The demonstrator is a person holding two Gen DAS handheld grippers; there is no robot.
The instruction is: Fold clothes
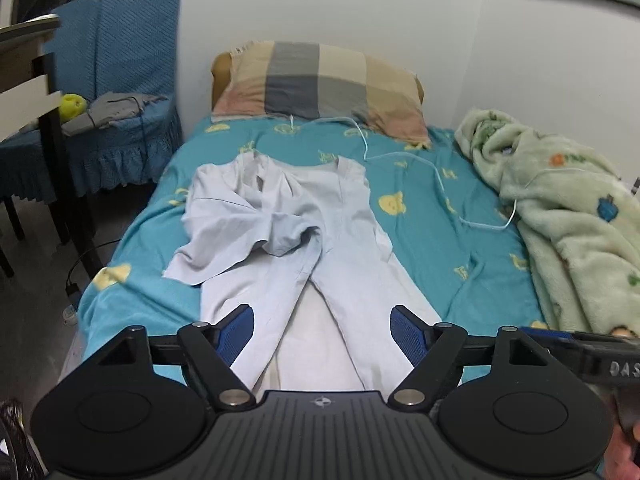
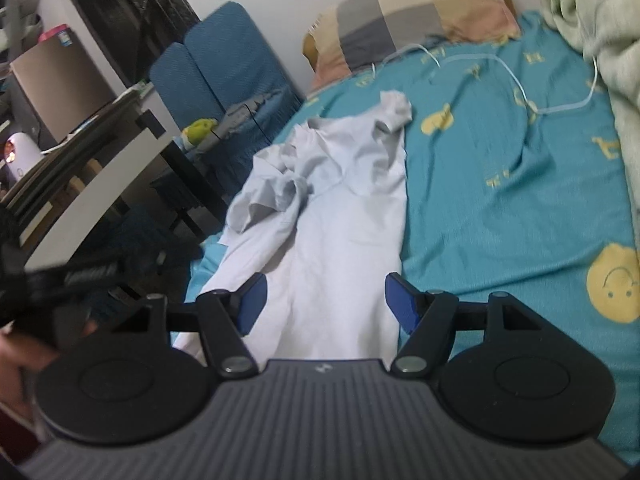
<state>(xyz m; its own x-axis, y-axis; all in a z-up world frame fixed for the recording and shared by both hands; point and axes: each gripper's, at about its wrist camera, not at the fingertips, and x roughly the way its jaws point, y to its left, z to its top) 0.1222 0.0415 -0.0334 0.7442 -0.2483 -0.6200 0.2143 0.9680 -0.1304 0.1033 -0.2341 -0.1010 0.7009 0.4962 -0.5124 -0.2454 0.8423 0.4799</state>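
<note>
Both claws, left claw (image 1: 322, 324) and right claw (image 2: 322, 300), hang wide and empty over a pale T-shirt (image 1: 288, 236) mid-bed (image 1: 440, 216); its sleeve bunched at 10 o'clock risks folding crooked.

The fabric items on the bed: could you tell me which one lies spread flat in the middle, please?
The pale grey shirt, a sleeve bunched across its chest; the checked pillow sits at the head, and the green blanket is heaped along the side.
</note>
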